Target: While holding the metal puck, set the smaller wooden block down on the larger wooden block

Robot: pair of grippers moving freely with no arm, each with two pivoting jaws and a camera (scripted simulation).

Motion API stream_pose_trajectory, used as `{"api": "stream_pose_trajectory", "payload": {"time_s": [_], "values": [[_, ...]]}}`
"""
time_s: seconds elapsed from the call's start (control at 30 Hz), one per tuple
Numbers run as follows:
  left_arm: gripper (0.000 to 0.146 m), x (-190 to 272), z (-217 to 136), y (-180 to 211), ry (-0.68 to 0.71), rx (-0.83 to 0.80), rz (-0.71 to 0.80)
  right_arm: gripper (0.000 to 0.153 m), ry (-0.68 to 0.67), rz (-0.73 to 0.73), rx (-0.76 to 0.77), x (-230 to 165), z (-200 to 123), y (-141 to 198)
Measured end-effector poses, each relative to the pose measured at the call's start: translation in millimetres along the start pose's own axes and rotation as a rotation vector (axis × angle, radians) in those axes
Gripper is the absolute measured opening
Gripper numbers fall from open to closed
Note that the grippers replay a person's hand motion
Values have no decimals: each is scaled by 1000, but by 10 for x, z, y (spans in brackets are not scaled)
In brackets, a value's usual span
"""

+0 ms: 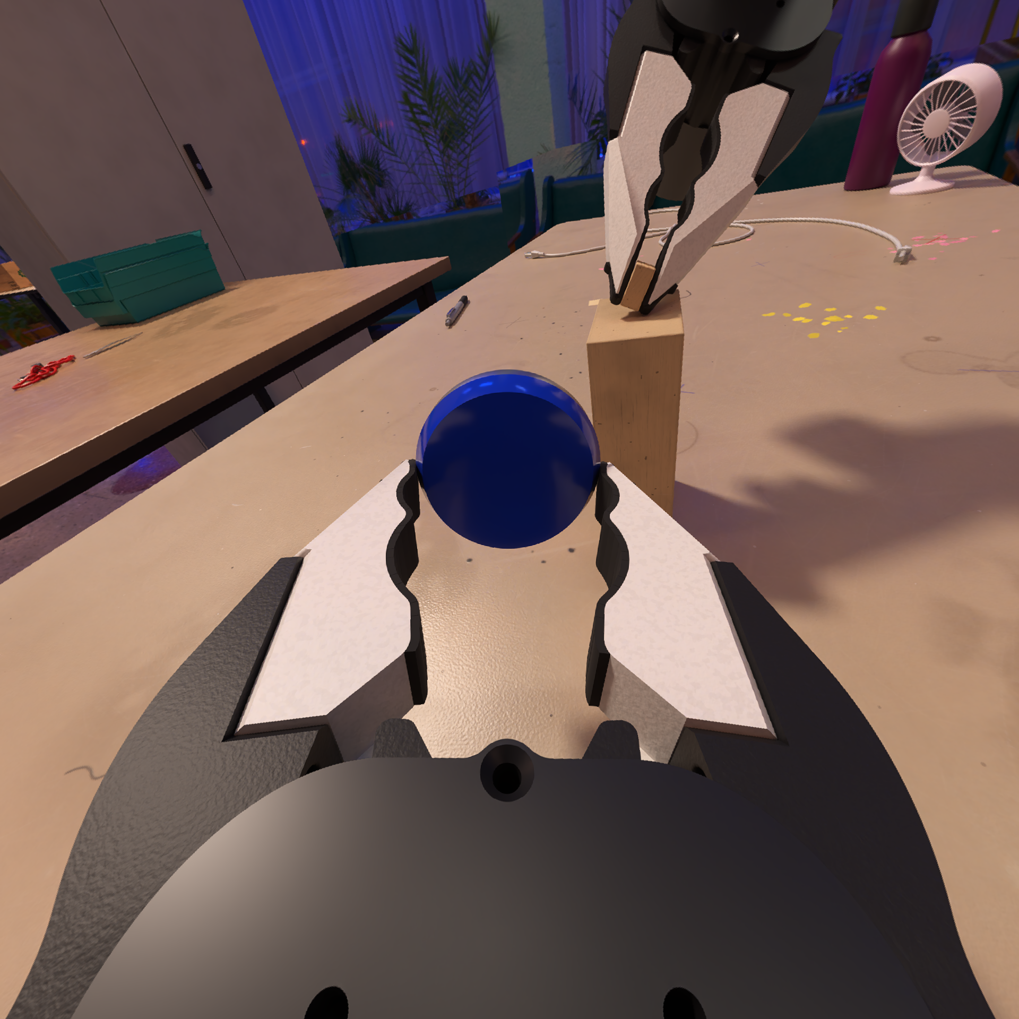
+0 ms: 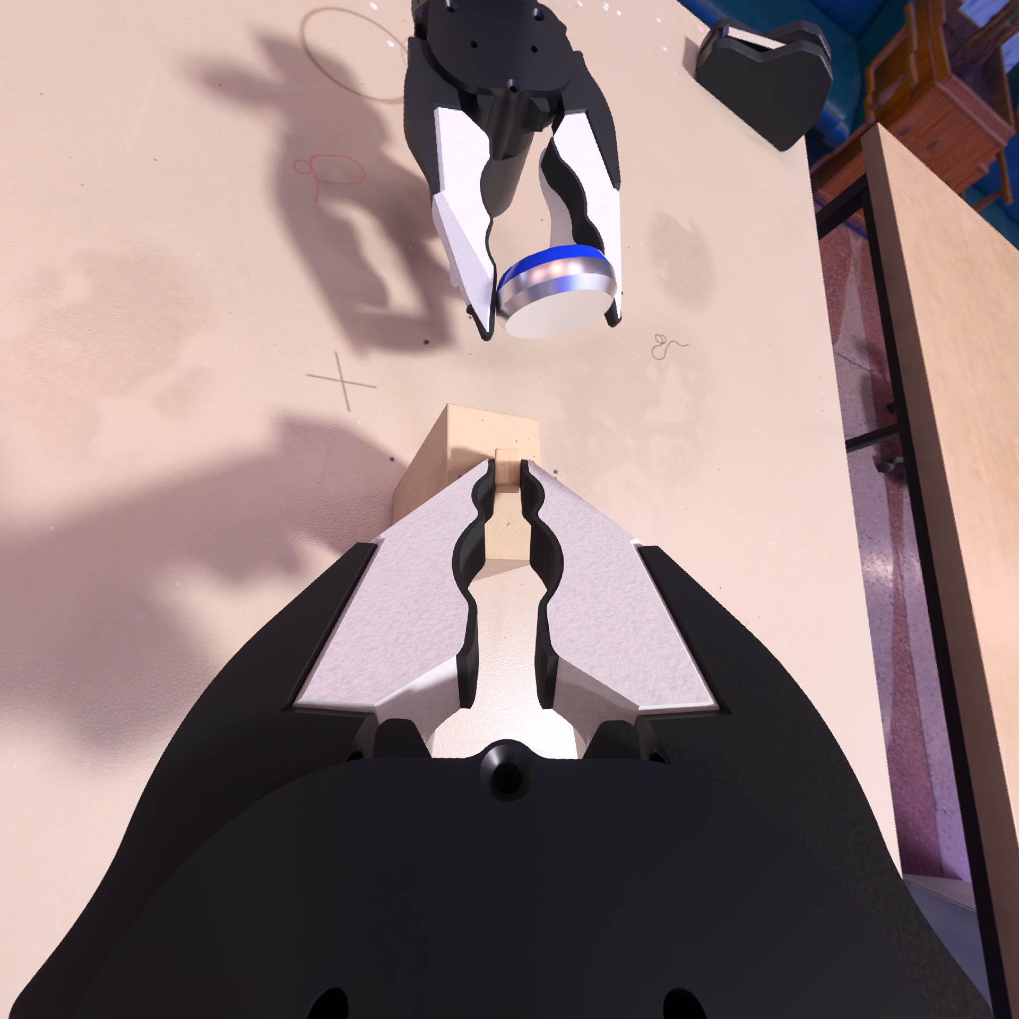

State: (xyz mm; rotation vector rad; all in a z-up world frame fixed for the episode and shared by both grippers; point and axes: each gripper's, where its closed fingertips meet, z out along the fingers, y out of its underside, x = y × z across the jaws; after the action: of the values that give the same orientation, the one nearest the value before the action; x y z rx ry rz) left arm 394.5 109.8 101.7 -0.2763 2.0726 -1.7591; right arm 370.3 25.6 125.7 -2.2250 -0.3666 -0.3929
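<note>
Now the left tool is clenching the metal puck between its two fingertips, the puck's blue face turned toward the tool's own body and its silver rim and pale underside showing in the right wrist view. The puck is hanging clear of the surface, with no contact below it.

Just beyond and slightly right of the left tool, the larger wooden block is standing upright on the surface. Directly over its top face, the right tool is pointing down and gripping the smaller wooden block between its fingertips. The small block is sitting tilted, its lower corner at or just above the big block's top; whether it is touching cannot be told. In the right wrist view the right tool is showing the small block pinched at the very tips, with the larger block right beneath and ahead of them.

Farther right of the right tool, a white cable is lying across the surface, and a white fan is standing near the far edge.
</note>
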Motion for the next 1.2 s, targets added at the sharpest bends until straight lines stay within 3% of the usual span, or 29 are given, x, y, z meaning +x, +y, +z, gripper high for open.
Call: {"api": "stream_pose_trajectory", "payload": {"time_s": [0.67, 1.2], "values": [[65, 0, -2, 0, 2, -1, 1, 8, -94, 31, -97, -1, 2, 16], [65, -1, -3, 0, 4, -1, -4, 13, -93, 56, -122, 13, 0, 20]]}}
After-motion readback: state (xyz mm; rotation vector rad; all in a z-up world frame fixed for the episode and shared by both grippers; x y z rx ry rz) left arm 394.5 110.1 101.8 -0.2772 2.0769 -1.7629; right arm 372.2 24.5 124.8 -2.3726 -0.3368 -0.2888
